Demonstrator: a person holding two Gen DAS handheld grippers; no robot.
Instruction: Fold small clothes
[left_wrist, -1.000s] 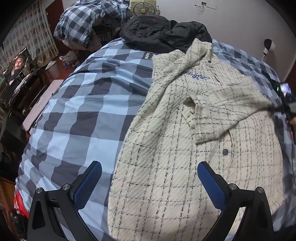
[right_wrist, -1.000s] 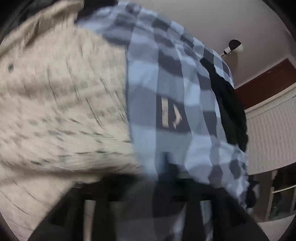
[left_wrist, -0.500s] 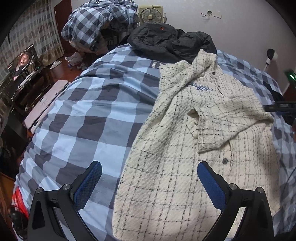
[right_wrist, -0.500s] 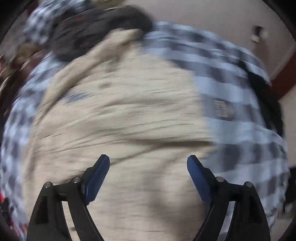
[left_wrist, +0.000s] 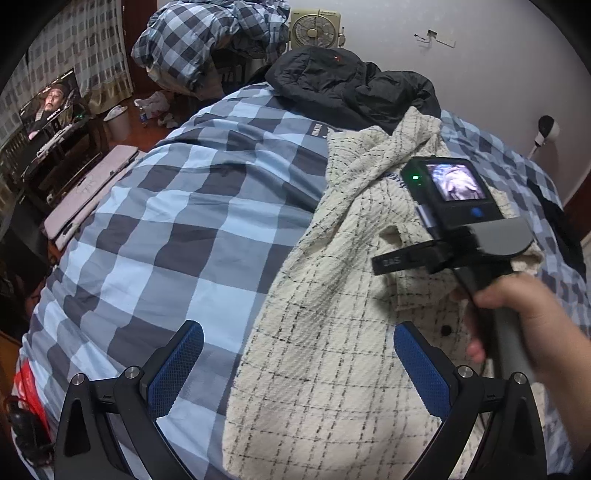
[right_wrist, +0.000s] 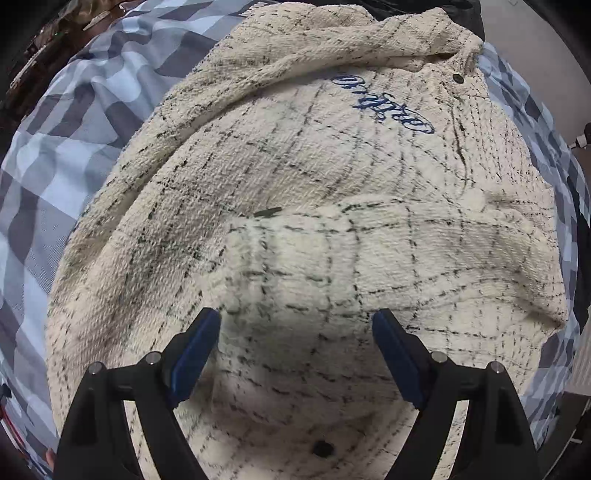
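A cream shirt with thin black checks (left_wrist: 332, 332) lies spread on the bed, collar toward the far end, one sleeve folded across its front. It fills the right wrist view (right_wrist: 295, 184), with blue script embroidery (right_wrist: 384, 105) near the collar. My left gripper (left_wrist: 297, 354) is open and empty, hovering over the shirt's left edge near the hem. My right gripper (right_wrist: 295, 347) is open and empty, just above the folded sleeve (right_wrist: 388, 258). The right gripper's body and the hand holding it (left_wrist: 454, 221) show in the left wrist view, over the shirt's middle.
The bed has a blue and grey checked cover (left_wrist: 177, 221). A black jacket (left_wrist: 343, 85) lies beyond the shirt's collar. A checked bundle (left_wrist: 207, 40) and a fan (left_wrist: 314, 29) stand behind. A TV (left_wrist: 51, 103) and low furniture are at the left.
My right gripper has swung from the bed's right side to over the shirt's folded sleeve and has come into the left wrist view. My left gripper stays open and has drawn back a little.
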